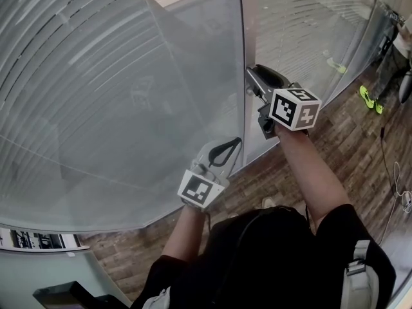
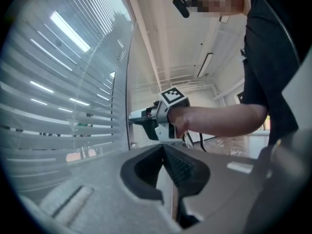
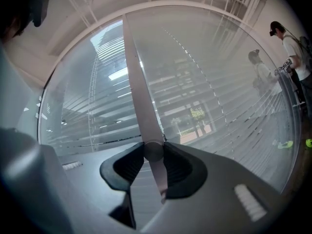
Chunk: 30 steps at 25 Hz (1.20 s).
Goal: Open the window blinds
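The blinds [image 1: 96,108] fill the left and upper parts of the head view, with their slats lying nearly flat against one another. A second panel stands to the right of a slim vertical frame post [image 3: 139,91]. The right gripper [image 1: 255,81] points level at that post, and its jaws are clenched on a small round knob [image 3: 153,150] seen end-on at the centre of the right gripper view. The left gripper [image 1: 235,143] hangs lower, left of the post. Its jaws are closed tip to tip on nothing and it touches neither slats nor post.

The slats look thin, light and easy to bend, and they appear to lie behind a pane, so they are probably no place to take hold. The knob is the sensible grip point. It looks hard, smooth and short, so it is likely to slip under a loose pinch. It should be held squarely across its sides and turned about its own axis. Its mechanism probably needs a gentle, steady twist, not force.
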Tool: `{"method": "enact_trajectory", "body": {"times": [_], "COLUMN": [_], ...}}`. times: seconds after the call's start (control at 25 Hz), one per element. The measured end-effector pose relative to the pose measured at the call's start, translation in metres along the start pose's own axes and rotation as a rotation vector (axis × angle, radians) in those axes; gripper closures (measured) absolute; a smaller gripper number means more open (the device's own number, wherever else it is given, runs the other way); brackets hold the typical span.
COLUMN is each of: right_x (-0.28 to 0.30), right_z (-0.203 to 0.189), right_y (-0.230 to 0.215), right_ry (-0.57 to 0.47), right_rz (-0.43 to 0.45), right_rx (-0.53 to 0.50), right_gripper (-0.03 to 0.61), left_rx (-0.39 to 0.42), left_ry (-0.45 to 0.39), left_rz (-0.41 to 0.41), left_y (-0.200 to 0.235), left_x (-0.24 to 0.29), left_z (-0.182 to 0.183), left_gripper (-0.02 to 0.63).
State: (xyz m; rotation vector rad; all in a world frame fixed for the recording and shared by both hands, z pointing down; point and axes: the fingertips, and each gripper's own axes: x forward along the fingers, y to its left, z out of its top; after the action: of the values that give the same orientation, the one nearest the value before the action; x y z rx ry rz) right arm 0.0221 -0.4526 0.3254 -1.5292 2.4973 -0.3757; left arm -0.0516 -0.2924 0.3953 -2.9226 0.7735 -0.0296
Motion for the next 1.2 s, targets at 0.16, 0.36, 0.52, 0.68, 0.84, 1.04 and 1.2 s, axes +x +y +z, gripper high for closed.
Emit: {"method": "enact_trajectory", "body": {"times": [0.16,0.36,0.52,0.68,0.84,1.04,1.2], "right_x": [0.0,0.0,-0.004,-0.008,-0.01,-0.01,-0.008], "right_z": [0.0,0.002,-0.001,-0.003,-0.002,-0.002,-0.006], "right_y": [0.002,0.003,0.004,0.004,0.011,0.016,0.019], "right_ry": [0.005,0.009,0.035,0.062,0.104,0.168,0.188], "right_rz": [0.007,0.018,0.028,0.022,0.008,-0.019,-0.001], "right_rx": [-0.037,-0.143,-0.259,-0.47,-0.716,-1.014,-1.098], "right_gripper": [0.449,0.401,0.345,0.313,0.307,0.305,0.307], "left_rx": [0.004,0.014,0.009,0.032,0.038,0.059,0.071], "left_ry": [0.001,0.001,0.003,0.015,0.016,0.028,0.027], "left_rz": [0.002,0.003,0.01,0.001,0.005,-0.006,-0.01], "left_y": [0.001,0.002,0.005,0.003,0.004,0.003,0.0], "left_x": [-0.001,-0.002,-0.004,-0.005,-0.006,-0.006,-0.007], "left_z": [0.002,0.003,0.003,0.005,0.006,0.003,0.004], "left_gripper": [0.609,0.609,0.609,0.609,0.609,0.609,0.609]}}
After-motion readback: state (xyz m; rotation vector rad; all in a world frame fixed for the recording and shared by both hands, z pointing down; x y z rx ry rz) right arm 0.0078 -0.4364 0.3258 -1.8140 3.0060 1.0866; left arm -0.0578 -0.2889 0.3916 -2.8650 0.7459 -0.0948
